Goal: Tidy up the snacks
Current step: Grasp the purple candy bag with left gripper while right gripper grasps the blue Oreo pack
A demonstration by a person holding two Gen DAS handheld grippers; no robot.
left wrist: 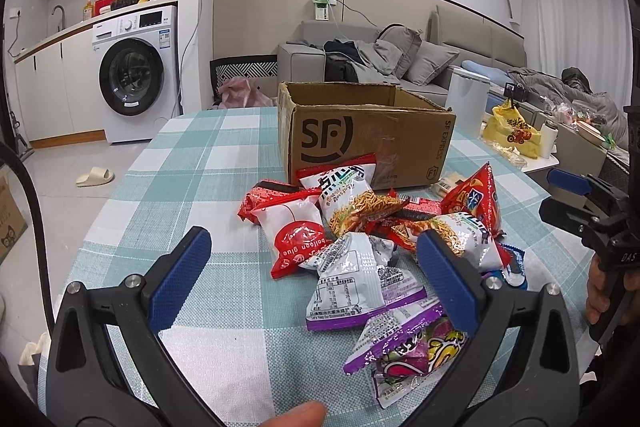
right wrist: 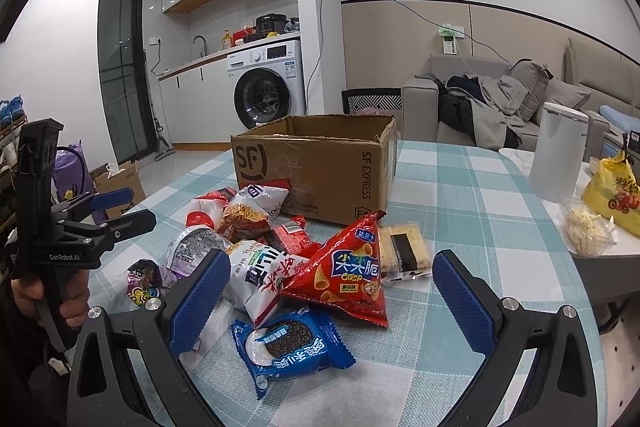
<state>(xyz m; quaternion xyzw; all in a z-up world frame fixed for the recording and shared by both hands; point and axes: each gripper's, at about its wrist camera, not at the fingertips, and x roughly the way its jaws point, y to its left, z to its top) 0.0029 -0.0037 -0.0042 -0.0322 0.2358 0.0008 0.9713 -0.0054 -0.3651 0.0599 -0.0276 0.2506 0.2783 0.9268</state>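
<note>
A pile of snack packets lies on the checked tablecloth [left wrist: 192, 163] in front of an open SF cardboard box [left wrist: 360, 143], which also shows in the right wrist view [right wrist: 320, 167]. My left gripper [left wrist: 316, 259] is open above the near side of the pile, over a white and purple packet [left wrist: 352, 291] and next to a red and white packet [left wrist: 292, 231]. My right gripper [right wrist: 328, 279] is open above a red triangular crisp bag [right wrist: 348, 267] and a blue cookie packet [right wrist: 288, 347]. Both are empty.
A white canister [right wrist: 556, 151], a yellow bag [right wrist: 616, 191] and a clear tub [right wrist: 584, 227] stand on a side table to the right. A grey sofa [left wrist: 400, 59] is behind the box. A washing machine [left wrist: 136, 75] is at the far left.
</note>
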